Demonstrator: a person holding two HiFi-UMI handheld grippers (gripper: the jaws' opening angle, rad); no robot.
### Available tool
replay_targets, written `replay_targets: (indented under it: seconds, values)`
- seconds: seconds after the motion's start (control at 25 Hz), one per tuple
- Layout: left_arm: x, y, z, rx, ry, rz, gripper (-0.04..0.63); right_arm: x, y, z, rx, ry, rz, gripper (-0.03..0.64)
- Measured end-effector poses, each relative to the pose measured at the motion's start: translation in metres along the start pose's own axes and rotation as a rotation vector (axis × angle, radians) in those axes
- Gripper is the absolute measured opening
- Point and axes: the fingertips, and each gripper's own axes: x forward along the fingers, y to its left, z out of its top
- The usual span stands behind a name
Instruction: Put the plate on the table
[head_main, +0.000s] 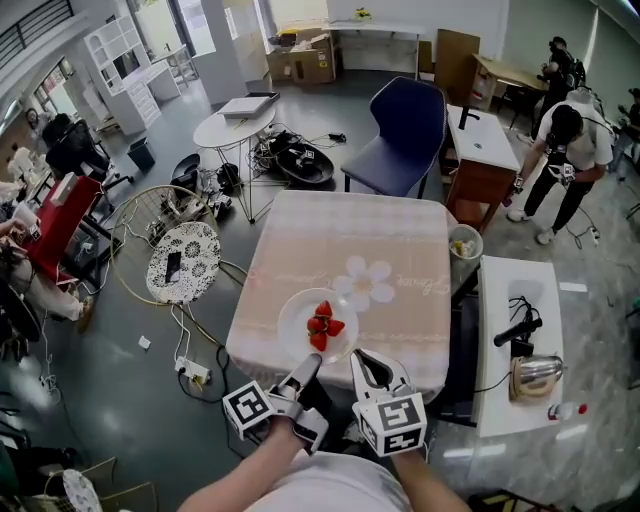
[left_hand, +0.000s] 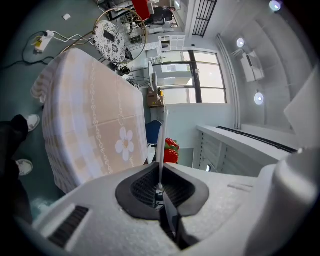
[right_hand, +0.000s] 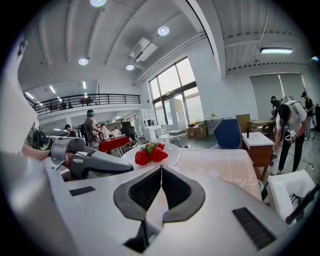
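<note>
A white plate with red strawberries is over the near edge of the table, which has a pink checked cloth. My left gripper, turned on its side, is shut on the plate's near rim. In the left gripper view the plate runs edge-on into the jaws, strawberries beyond. My right gripper is shut beside the rim with nothing between its jaws. In the right gripper view the plate lies just past the tips. I cannot tell whether the plate rests on the cloth.
A blue chair stands at the table's far side. A white side table with a kettle is to the right, a bin between. Cables and a power strip lie on the floor at left. A person stands far right.
</note>
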Motion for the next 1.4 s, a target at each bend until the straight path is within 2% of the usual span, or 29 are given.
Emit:
replay_targets:
  seconds: [0.48, 1.08, 1.4]
  values:
    - [0.032, 0.019, 0.035, -0.026, 0.051, 0.006, 0.018, 0.046, -0.011, -0.002, 0.008, 0.047, -0.045, 0.005]
    - [0.084, 0.055, 0.097, -0.052, 0.18, 0.053, 0.018, 0.132, -0.021, 0.01, 0.013, 0.101, -0.093, 0.005]
    - [0.107, 0.078, 0.122, -0.05, 0.261, 0.053, 0.018, 0.166, -0.019, 0.009, -0.003, 0.136, -0.12, 0.005]
